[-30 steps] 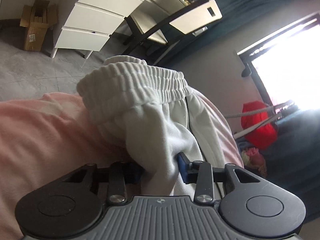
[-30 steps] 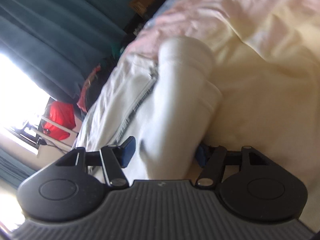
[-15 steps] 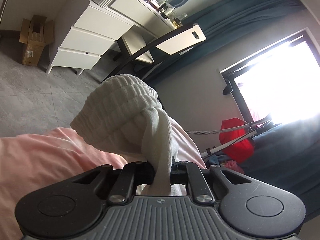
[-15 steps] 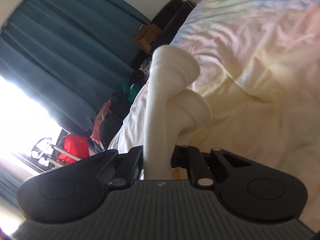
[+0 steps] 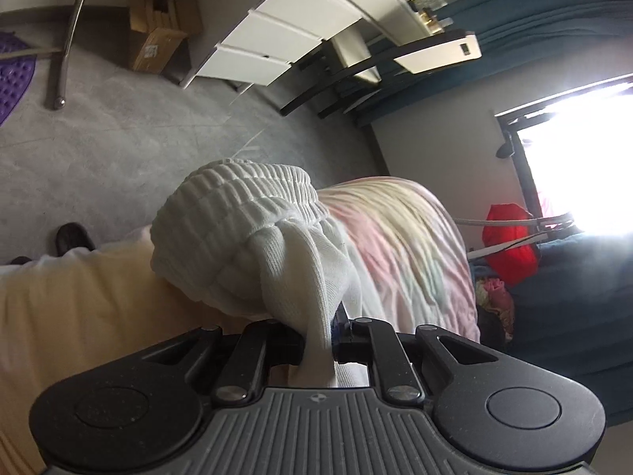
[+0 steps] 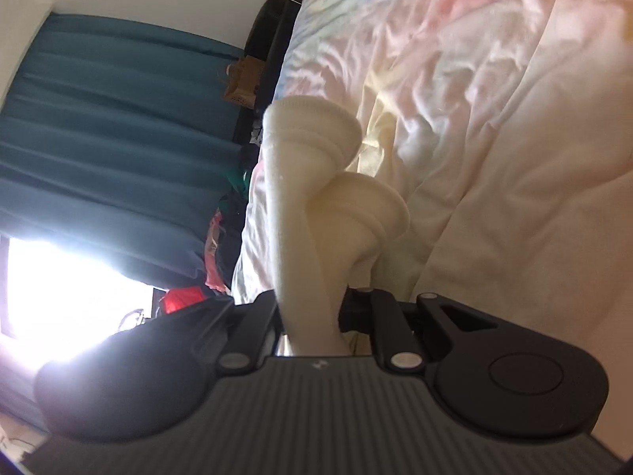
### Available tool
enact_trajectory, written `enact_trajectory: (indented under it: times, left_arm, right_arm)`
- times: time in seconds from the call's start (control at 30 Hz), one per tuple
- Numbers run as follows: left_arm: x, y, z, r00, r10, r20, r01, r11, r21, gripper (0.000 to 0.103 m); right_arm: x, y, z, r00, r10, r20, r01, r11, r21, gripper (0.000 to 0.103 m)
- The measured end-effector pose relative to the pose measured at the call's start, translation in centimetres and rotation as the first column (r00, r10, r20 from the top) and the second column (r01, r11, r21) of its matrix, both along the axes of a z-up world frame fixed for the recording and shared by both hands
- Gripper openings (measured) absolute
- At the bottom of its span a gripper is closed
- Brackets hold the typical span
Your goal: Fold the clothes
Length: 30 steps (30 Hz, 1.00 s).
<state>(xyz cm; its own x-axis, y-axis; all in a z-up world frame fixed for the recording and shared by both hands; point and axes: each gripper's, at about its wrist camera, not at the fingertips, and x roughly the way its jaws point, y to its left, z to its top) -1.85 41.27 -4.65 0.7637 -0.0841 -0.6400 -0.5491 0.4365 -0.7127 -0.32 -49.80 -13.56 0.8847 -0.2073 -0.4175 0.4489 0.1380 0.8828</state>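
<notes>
A white garment with a ribbed elastic waistband (image 5: 237, 213) fills the middle of the left wrist view. My left gripper (image 5: 318, 340) is shut on a bunched fold of it just below the waistband and holds it above the bed. In the right wrist view my right gripper (image 6: 310, 316) is shut on another white part of the garment (image 6: 312, 182), whose two hemmed ends stick up past the fingers. The pastel pink and yellow bedspread (image 6: 494, 118) lies beneath both grippers.
Grey floor (image 5: 118, 150), white drawers (image 5: 277, 47), a cardboard box (image 5: 158, 35) and a chair stand beyond the bed. A red bag (image 5: 510, 237) sits under the bright window. Teal curtains (image 6: 118, 118) and piled clothes (image 6: 229, 206) lie beside the bed.
Both grippers closed on the white garment and lifted it off the bed. Both views swung; the left now shows more floor, the right more bedspread.
</notes>
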Motion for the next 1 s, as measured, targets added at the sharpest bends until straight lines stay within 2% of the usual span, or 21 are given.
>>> enact_trajectory:
  times: [0.13,0.27,0.33,0.4,0.47,0.5,0.57,0.67,0.73,0.77,0.8,0.87,1.0]
  left_arm:
    - [-1.4,0.4,-2.4,0.999,-0.028,-0.028,0.028,1.000,0.009,0.017]
    - [-1.5,-0.9,-2.0,0.995,-0.093,-0.042,0.096,0.991,0.089,0.026]
    - [-1.9,-1.0,-1.7,0.993,-0.104,-0.050,0.109,0.988,0.106,0.035]
    - [-2.1,-1.4,-1.1,0.988,-0.143,-0.061,0.150,0.979,0.138,0.051]
    - [-3.0,-1.8,-0.2,0.985,-0.156,-0.079,0.169,0.967,0.189,0.058]
    - [-3.4,-2.0,0.3,0.984,-0.156,-0.085,0.171,0.961,0.216,0.064]
    - [-4.2,-2.5,1.5,0.984,-0.153,-0.092,0.173,0.945,0.278,0.071]
    - [-5.0,-3.8,3.6,0.989,-0.127,-0.075,0.146,0.923,0.356,0.073]
    - [-4.5,-5.4,5.0,0.988,-0.145,-0.045,0.151,0.907,0.394,0.074]
    - [-4.2,-6.4,5.6,0.987,-0.159,-0.029,0.157,0.897,0.414,0.075]
    - [-3.7,-7.8,6.1,0.983,-0.184,-0.014,0.172,0.884,0.435,0.076]
    - [-2.8,-10.8,7.1,0.972,-0.235,0.014,0.200,0.855,0.478,0.077]
    - [-0.7,-18.4,7.1,0.933,-0.356,0.055,0.272,0.796,0.541,0.080]
  right_arm:
    - [0.0,-0.8,-1.5,0.998,0.009,-0.061,-0.007,1.000,0.023,0.011]
    - [-0.1,-1.4,-2.7,0.996,0.031,-0.084,-0.027,0.998,0.054,0.012]
    - [-0.1,-1.6,-2.9,0.996,0.048,-0.079,-0.044,0.998,0.053,0.012]
    - [-0.1,-1.6,-2.9,0.995,0.065,-0.082,-0.062,0.997,0.042,0.012]
    - [-0.1,-1.7,-3.0,0.994,0.077,-0.081,-0.074,0.996,0.041,0.012]
    - [-0.1,-1.8,-3.1,0.994,0.079,-0.073,-0.076,0.996,0.045,0.013]
    - [-0.1,-1.8,-3.3,0.995,0.086,-0.049,-0.083,0.995,0.052,0.014]
    - [0.5,-1.9,-3.0,0.993,0.121,-0.017,-0.120,0.992,0.030,0.016]
    - [0.8,-2.0,-3.1,0.991,0.136,-0.010,-0.136,0.990,0.023,0.022]
    - [0.9,-2.1,-3.2,0.990,0.141,-0.006,-0.141,0.990,0.023,0.033]
    - [1.0,-2.2,-3.3,0.989,0.146,-0.002,-0.146,0.989,0.024,0.049]
    - [1.2,-2.3,-3.5,0.988,0.155,0.006,-0.155,0.988,0.025,0.070]
    - [1.7,-2.7,-4.0,0.985,0.173,0.021,-0.174,0.984,0.027,0.071]
